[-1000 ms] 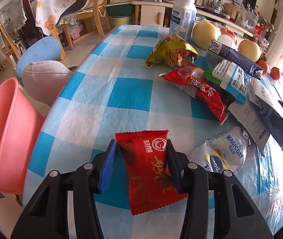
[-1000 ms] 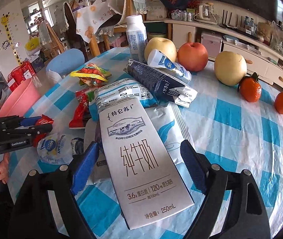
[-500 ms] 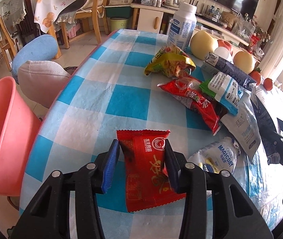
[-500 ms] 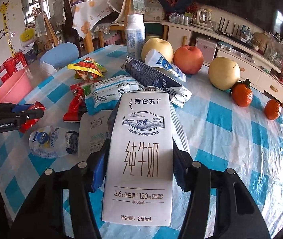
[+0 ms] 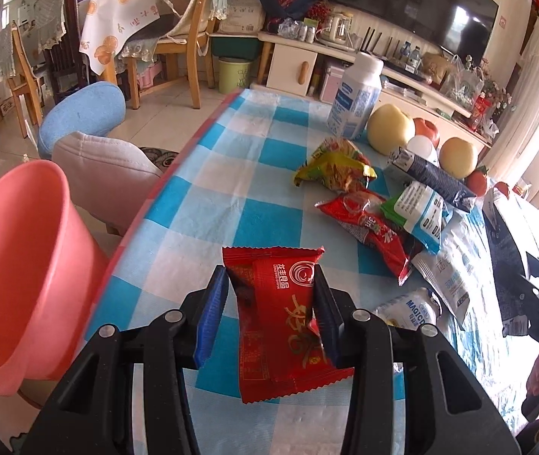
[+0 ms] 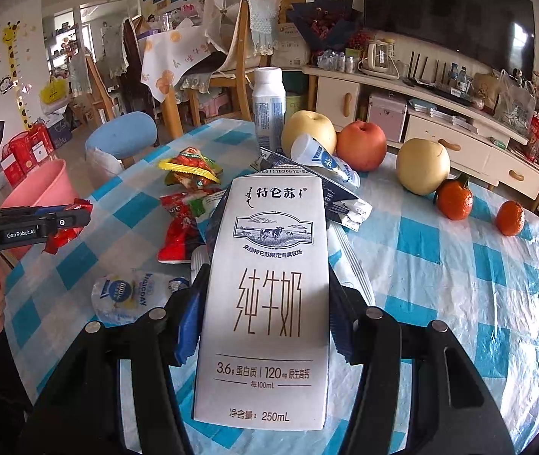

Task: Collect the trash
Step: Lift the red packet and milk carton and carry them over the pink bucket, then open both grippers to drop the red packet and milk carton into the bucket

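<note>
**Checked surface, both tools loaded**

Blue-checked surface (image 5: 208, 197) carries loose wrappers and fruit. Left tool (image 5: 271, 314) pinches a red packet (image 5: 280, 326) above it, near the pink bin (image 5: 22, 265). Right tool (image 6: 265, 318) clamps a milk carton (image 6: 269, 295) over the litter.

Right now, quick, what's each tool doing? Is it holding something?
Left tool: closed on the red wrapper.
Right tool: closed on the milk carton.
</note>
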